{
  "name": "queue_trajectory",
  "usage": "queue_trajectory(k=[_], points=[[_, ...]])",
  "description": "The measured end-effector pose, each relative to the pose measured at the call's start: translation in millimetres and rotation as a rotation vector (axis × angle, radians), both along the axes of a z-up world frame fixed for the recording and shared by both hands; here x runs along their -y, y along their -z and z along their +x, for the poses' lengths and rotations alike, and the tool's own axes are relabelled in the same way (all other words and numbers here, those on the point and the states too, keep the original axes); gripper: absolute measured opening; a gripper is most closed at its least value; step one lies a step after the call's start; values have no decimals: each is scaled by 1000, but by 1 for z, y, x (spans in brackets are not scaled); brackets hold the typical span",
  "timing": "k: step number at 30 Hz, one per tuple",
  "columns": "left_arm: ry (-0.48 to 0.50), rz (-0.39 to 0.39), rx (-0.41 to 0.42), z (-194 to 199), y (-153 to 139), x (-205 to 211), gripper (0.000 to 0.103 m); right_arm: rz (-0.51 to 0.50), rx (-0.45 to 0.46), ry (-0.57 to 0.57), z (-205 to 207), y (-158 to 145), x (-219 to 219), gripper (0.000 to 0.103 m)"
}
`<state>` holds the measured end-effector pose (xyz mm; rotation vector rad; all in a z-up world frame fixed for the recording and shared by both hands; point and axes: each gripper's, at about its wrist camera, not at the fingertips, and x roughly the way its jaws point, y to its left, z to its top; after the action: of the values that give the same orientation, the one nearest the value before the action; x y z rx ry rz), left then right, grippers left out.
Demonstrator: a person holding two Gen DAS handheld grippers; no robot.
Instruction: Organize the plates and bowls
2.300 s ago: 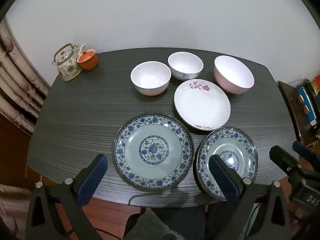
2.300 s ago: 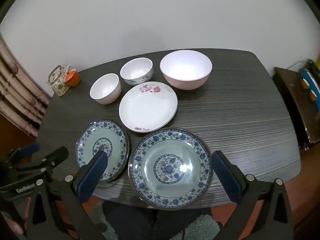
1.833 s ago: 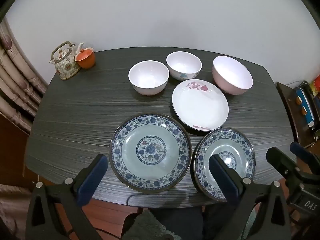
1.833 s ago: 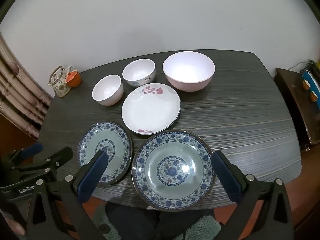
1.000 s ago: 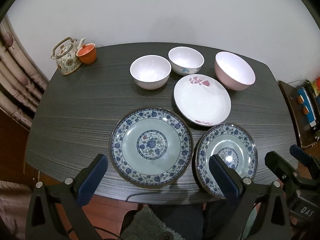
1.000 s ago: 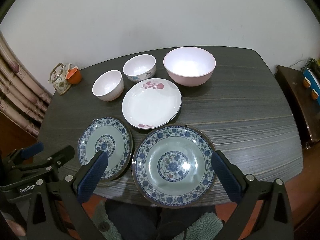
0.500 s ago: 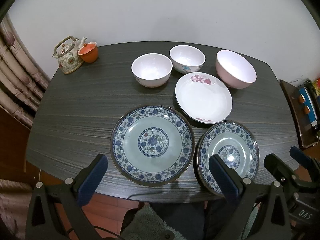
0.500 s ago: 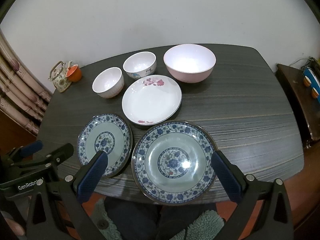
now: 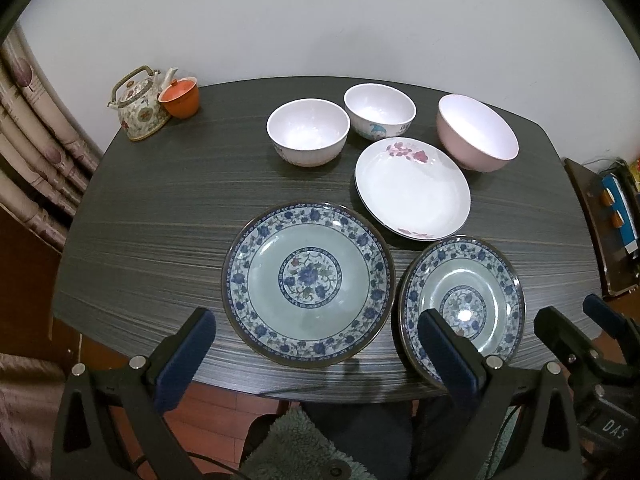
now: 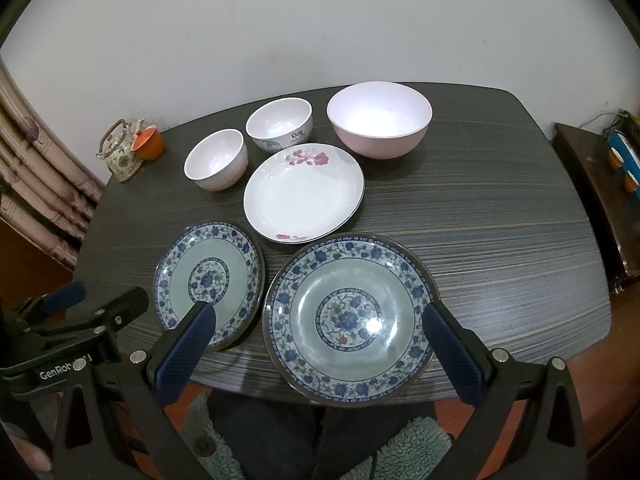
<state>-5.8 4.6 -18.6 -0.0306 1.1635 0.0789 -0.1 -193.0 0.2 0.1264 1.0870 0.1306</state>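
Observation:
On the dark table (image 9: 160, 220) lie two blue-patterned plates near the front edge, one (image 9: 308, 278) before my left gripper and one (image 10: 348, 314) before my right. Behind them lies a white plate with pink flowers (image 9: 412, 190) (image 10: 304, 194). At the back stand two white bowls (image 9: 307, 131) (image 9: 380, 110) and a pink bowl (image 9: 476, 138) (image 10: 379, 118). My left gripper (image 9: 316, 348) is open and empty above the front edge. My right gripper (image 10: 320, 344) is open and empty over the front edge too.
A patterned teapot (image 9: 138, 106) and an orange cup (image 9: 180, 97) stand at the table's back left corner. A curtain (image 9: 28, 152) hangs on the left. A dark side cabinet (image 9: 604, 216) with small items stands to the right.
Both grippers have drifted slightly forward and lower over the table's front edge. The dishes have not moved and both grippers stay open.

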Motion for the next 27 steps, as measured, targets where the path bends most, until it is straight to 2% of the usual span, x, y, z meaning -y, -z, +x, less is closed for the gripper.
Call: queue_trajectory(k=[12, 27], points=[[1, 1, 8, -2, 6, 1, 103, 4, -6, -3, -2, 9, 1, 103], [16, 31, 95, -5, 9, 2, 103, 19, 39, -53, -7, 12, -4, 102]])
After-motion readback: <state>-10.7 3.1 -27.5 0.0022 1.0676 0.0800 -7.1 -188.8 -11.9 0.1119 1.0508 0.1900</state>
